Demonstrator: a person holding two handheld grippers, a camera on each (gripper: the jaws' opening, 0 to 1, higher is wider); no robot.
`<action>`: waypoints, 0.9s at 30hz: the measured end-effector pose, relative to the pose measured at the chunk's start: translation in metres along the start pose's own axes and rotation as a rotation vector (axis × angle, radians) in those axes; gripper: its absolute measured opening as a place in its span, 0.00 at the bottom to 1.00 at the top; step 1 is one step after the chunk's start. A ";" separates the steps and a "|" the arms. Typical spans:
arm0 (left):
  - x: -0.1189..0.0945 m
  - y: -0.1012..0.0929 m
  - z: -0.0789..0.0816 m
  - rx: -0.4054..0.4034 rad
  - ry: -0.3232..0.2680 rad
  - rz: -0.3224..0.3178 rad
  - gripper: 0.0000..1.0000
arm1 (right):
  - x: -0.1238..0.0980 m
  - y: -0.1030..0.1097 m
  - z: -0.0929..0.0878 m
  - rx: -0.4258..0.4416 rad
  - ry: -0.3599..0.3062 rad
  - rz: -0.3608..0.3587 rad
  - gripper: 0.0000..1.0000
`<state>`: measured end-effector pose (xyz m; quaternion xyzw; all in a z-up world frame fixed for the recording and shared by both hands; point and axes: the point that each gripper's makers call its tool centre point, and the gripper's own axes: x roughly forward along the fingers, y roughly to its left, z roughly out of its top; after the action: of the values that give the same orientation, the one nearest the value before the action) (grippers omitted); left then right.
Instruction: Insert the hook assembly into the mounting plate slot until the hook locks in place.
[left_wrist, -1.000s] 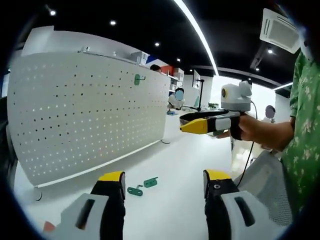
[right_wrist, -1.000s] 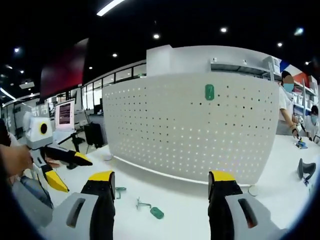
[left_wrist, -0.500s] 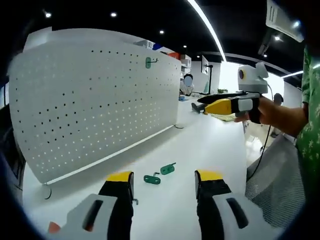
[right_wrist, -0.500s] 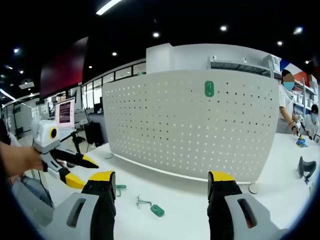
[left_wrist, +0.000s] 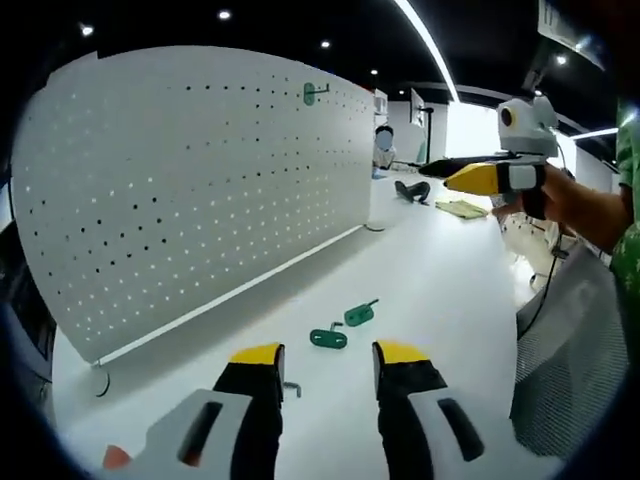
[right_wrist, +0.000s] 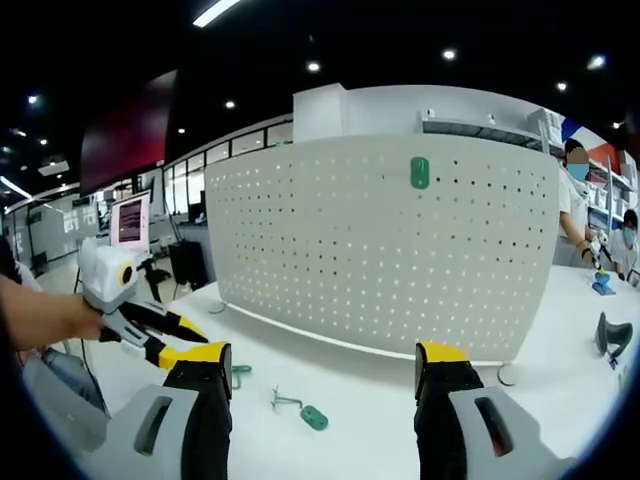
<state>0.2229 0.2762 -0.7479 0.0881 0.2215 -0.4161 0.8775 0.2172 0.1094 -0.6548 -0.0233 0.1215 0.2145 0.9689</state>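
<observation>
The left hand-held gripper (left_wrist: 325, 365) has its yellow-tipped jaws parted, empty, low over the white bench (left_wrist: 440, 290). Just ahead lie two green hooks (left_wrist: 328, 338) (left_wrist: 360, 313), near each other. The right hand-held gripper (right_wrist: 320, 365) is spread wide and holds nothing; its view shows a hook (right_wrist: 314, 417) lying flat with a thin metal prong. A white perforated plate (right_wrist: 400, 250) stands upright behind, one green hook (right_wrist: 420, 172) mounted high on it.

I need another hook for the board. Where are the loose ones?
In the left gripper view, two green hooks lie on the white table, ahead of the jaws, before the pegboard.
</observation>
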 end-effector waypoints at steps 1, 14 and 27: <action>0.002 0.003 -0.002 0.006 0.011 0.008 0.34 | 0.000 0.000 0.000 0.001 0.001 0.000 0.76; 0.019 0.024 -0.024 0.036 0.097 0.052 0.26 | 0.002 -0.002 -0.005 0.006 0.012 0.000 0.76; 0.034 0.039 -0.041 0.083 0.162 0.085 0.20 | 0.005 -0.004 -0.007 0.010 0.019 0.001 0.75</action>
<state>0.2588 0.2914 -0.8017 0.1669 0.2703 -0.3790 0.8691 0.2215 0.1073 -0.6632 -0.0203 0.1319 0.2143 0.9676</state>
